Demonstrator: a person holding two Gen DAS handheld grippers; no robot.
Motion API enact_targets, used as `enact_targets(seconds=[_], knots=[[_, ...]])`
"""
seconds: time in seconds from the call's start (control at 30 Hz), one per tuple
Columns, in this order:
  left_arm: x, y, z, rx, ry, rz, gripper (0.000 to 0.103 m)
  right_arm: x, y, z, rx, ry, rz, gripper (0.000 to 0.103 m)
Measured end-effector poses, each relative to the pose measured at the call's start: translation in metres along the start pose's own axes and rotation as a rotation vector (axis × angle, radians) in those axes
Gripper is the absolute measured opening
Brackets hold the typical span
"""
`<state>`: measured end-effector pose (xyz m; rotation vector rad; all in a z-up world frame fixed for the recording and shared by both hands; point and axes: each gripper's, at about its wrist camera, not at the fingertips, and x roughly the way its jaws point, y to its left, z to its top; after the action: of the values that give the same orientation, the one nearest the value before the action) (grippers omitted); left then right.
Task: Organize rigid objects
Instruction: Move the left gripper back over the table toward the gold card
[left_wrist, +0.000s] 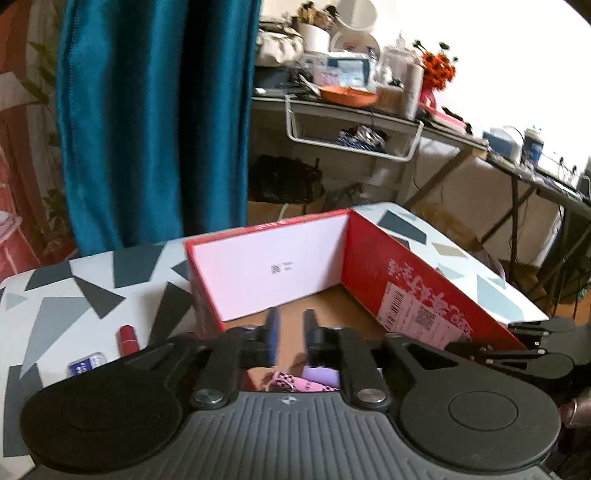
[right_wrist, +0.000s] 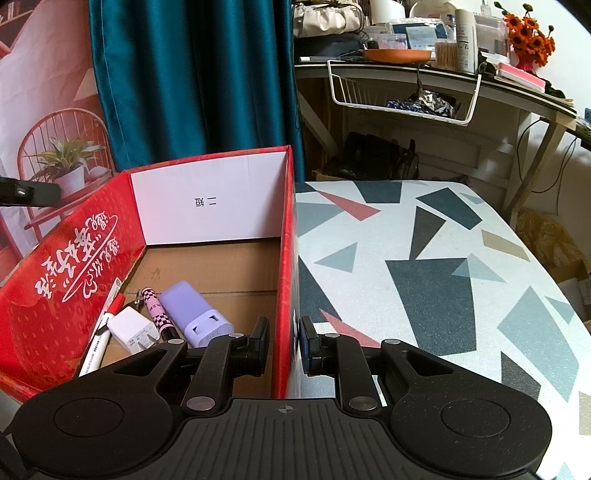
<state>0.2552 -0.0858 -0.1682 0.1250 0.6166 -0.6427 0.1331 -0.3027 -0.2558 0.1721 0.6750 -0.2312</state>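
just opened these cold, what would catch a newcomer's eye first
The big red box on the patterned table, its near wall standing between the right tongs. Inside lie a lilac case, a white charger and pens. Outside, left, a red lipstick waits.

The left wrist camera sits just behind the left tongs (left_wrist: 290, 332) and looks forward and a little down into the red box (left_wrist: 406, 280) from very close. It hangs over the near end of the box, with the patterned surface (left_wrist: 74, 295) off to its left side.

The right wrist camera sits just behind the right tongs (right_wrist: 282, 343), close over the box's right wall (right_wrist: 284, 258). It faces the same way, and the surface (right_wrist: 424, 258) spreads out to its right.

Both views show the box's white end wall, the blue curtain (left_wrist: 147, 110) and the messy desk (right_wrist: 517, 88) behind.
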Motion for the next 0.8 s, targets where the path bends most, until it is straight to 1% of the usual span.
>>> enact_targets(seconds=[0.03,0.07,0.1,0.13,0.2,0.33,0.4,0.53,0.63,0.67,0.73,0.8], knots=[[-0.004,0.005,-0.001,-0.017,-0.01,0.01,0.047,0.0,0.0,0.0,0.001,0.0,0.0,0.017],[-0.009,0.01,-0.001,-0.037,-0.021,0.019,0.054,0.0,0.0,0.0,0.001,0.0,0.0,0.017],[-0.014,0.015,-0.003,-0.06,-0.031,0.029,0.064,0.0,0.0,0.0,0.002,0.0,0.0,0.017],[-0.019,0.021,-0.004,-0.086,-0.039,0.043,0.071,0.0,0.0,0.0,0.002,0.0,0.001,0.017],[-0.026,0.034,-0.011,-0.138,-0.042,0.077,0.075,0.0,0.0,0.0,0.002,0.0,0.001,0.017],[-0.03,0.053,-0.03,-0.221,-0.014,0.165,0.074,0.0,0.0,0.0,0.002,0.0,0.001,0.017],[-0.027,0.059,-0.04,-0.249,0.009,0.191,0.074,0.0,0.0,0.0,0.003,0.0,0.001,0.017],[-0.015,0.066,-0.061,-0.314,0.064,0.182,0.072,0.0,0.0,0.0,0.002,-0.001,0.003,0.017],[-0.002,0.068,-0.077,-0.325,0.13,0.192,0.072,0.0,0.0,0.0,0.002,-0.001,0.004,0.018],[0.002,0.069,-0.082,-0.333,0.15,0.184,0.072,0.0,0.0,0.0,0.002,-0.001,0.004,0.018],[0.005,0.074,-0.091,-0.346,0.171,0.169,0.072,0.0,0.0,0.0,0.003,-0.001,0.004,0.018],[0.01,0.076,-0.095,-0.344,0.192,0.175,0.072,0.0,0.0,0.0,0.004,-0.001,0.005,0.018]])
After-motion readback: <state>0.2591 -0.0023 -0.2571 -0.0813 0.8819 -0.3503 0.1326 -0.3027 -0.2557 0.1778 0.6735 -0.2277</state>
